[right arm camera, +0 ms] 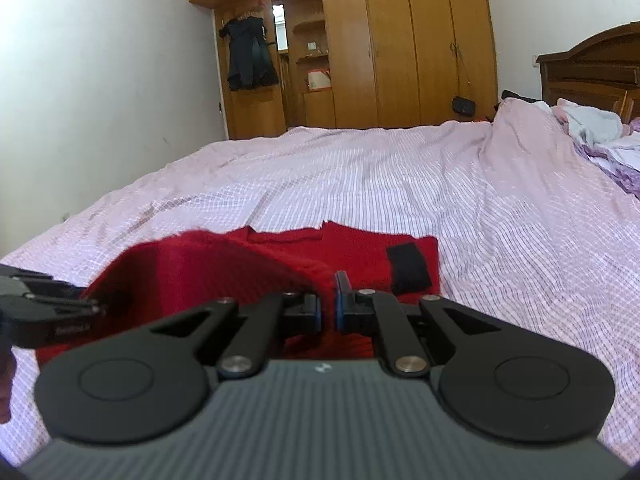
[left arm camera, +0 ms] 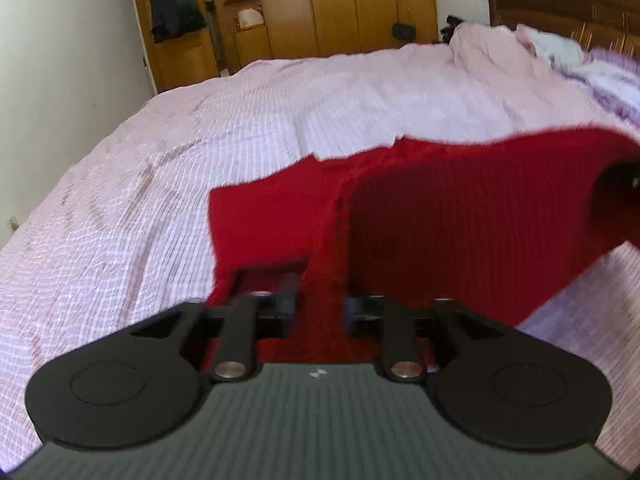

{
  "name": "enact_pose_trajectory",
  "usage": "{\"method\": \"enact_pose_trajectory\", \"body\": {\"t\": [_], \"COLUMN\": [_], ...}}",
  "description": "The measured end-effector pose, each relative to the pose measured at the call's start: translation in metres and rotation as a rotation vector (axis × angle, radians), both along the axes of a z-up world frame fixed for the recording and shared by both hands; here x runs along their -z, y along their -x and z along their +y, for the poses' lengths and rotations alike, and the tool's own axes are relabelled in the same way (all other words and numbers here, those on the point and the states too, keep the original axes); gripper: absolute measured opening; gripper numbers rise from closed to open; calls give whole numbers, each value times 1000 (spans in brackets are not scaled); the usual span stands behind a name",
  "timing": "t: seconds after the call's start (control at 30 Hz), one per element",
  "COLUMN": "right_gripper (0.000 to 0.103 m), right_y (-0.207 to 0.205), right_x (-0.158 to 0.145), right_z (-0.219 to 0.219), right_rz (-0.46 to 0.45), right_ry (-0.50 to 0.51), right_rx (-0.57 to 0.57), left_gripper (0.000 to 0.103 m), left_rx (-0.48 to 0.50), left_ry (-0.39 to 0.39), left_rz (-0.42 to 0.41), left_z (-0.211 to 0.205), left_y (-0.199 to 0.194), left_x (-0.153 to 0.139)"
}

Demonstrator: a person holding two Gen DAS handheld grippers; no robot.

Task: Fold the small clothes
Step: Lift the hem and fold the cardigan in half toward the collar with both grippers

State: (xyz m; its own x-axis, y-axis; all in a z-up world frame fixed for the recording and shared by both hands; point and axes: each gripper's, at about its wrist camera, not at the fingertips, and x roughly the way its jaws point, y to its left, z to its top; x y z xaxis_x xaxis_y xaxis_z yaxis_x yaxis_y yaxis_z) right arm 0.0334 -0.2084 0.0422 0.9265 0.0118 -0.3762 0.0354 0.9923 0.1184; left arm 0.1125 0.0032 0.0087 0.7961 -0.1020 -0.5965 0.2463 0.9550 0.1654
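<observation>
Both the left gripper [left arm camera: 318,312] and right gripper [right arm camera: 328,304] pinch the red knit garment [right arm camera: 224,264], lifting its near edge off the bedspread [right arm camera: 360,176]. Only the right view shows its black patch [right arm camera: 408,268].

Home bedroom: big bed [right arm camera: 360,168] w/ pink checked cover, wooden wardrobe [right arm camera: 400,40], carved headboard [right arm camera: 592,72].

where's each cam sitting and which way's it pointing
Left wrist: on the left gripper, low over the bed, facing the wardrobe; its fingers pinch the red garment.
Right wrist: on the right gripper, same heading; it pinches a lifted fold, left gripper at the left edge.
Shared: garment, bed, wardrobe, headboard.
</observation>
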Motion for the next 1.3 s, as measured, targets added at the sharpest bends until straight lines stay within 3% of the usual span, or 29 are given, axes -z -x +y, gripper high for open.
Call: {"method": "enact_pose_trajectory", "body": {"t": [0.03, 0.07, 0.23, 0.33, 0.53, 0.6, 0.63, 0.73, 0.87, 1.0, 1.3], "right_gripper": [9, 9, 9, 9, 9, 9, 9, 9, 9, 9, 9], "right_y": [1, 3, 19, 28, 47, 52, 53, 56, 54, 39, -36], "right_x": [2, 4, 15, 21, 26, 27, 26, 27, 21, 5, -39], "right_z": [0, 0, -1, 0, 7, 9, 9, 8, 7, 5, 3], "right_rz": [5, 9, 32, 44, 31, 22, 22, 16, -14, -66, -145], "right_ry": [1, -1, -26, -60, -66, -55, -50, -30, -14, 5, 63], "right_rx": [4, 9, 26, 29, 40, 42, 42, 46, 59, 59, 3], "left_gripper": [64, 71, 86, 90, 92, 76, 52, 31, 26, 25, 24], "left_rx": [-14, -27, -56, -48, -75, -81, -79, -98, -103, -96, -157], "left_ry": [-2, 6, 51, 67, -11, -17, -14, 5, 67, 43, 39], "left_rz": [1, 2, 34, 56, 44, 45, 52, 24, -42, -111, -135], "left_z": [3, 9, 34, 41, 36, 37, 37, 41, 48, 39, 24], "left_y": [3, 6, 16, 27, 49, 51, 52, 55, 52, 33, -46], "left_x": [4, 7, 18, 27, 50, 56, 57, 51, 25, -3, -41]}}
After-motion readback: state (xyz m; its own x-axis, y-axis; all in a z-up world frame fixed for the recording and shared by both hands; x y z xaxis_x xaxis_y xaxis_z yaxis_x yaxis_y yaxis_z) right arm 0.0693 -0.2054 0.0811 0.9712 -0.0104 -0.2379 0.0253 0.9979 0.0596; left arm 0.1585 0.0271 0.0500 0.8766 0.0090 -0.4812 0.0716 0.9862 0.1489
